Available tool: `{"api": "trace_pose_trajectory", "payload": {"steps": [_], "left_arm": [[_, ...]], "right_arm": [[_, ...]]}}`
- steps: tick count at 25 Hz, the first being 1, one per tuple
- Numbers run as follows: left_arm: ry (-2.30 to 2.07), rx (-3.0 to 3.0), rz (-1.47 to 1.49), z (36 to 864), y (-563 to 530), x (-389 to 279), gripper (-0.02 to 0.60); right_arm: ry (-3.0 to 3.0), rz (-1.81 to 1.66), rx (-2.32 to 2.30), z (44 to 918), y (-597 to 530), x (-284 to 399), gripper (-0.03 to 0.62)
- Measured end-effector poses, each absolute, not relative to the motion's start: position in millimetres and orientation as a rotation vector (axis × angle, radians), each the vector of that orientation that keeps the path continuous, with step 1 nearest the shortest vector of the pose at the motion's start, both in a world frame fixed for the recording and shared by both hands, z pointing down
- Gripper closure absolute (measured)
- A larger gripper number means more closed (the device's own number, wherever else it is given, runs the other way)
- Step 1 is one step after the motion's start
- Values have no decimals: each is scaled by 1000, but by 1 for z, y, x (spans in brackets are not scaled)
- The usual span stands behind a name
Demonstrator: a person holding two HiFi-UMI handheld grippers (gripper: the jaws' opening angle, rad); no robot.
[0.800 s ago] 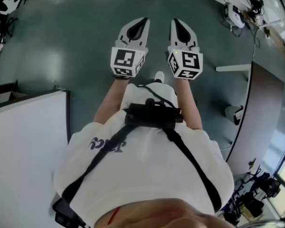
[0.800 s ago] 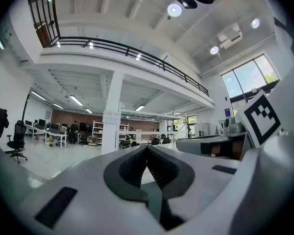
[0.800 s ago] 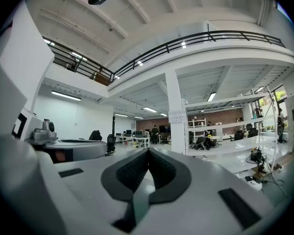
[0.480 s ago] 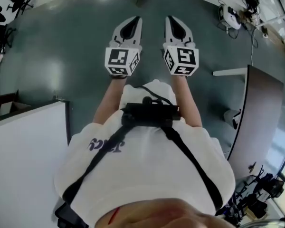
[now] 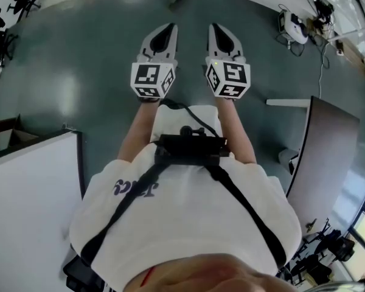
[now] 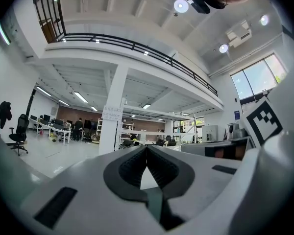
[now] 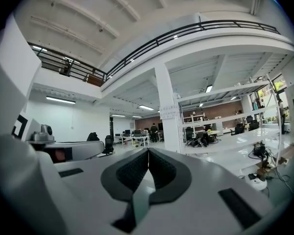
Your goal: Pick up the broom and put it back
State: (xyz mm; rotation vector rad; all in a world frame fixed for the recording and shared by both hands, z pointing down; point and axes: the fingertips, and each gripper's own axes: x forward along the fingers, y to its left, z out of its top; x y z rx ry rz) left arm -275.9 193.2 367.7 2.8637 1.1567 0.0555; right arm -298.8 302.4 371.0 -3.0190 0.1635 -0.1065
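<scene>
No broom shows in any view. In the head view my left gripper [image 5: 168, 27] and right gripper [image 5: 215, 27] are held side by side over the grey floor, in front of the person's body, both pointing forward and level. Each carries its marker cube [image 5: 151, 80]. In the left gripper view the jaws of the left gripper [image 6: 146, 148] meet at the tips, shut on nothing. The right gripper [image 7: 148, 151] in its own view is shut too, with nothing between the pads.
A white panel [image 5: 30, 187] stands at the left and a dark tabletop [image 5: 325, 157] at the right. Cables and a device [image 5: 295, 24] lie at the far right. Both gripper views look across an open hall at a white pillar [image 6: 112, 116] with desks and chairs behind it.
Both grippers have moved a little further up the head view and slightly left, still side by side. The floor and furniture have shifted as the person moves forward. Jaws stay shut.
</scene>
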Motion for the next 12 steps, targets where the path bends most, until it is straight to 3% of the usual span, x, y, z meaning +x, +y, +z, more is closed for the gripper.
{"api": "trace_pose_trajectory", "payload": {"steps": [12], "left_arm": [[1139,2869,123,404,223,-170,572]], "right_arm": [[242,-231,-2964,414,316,-200,588]]}}
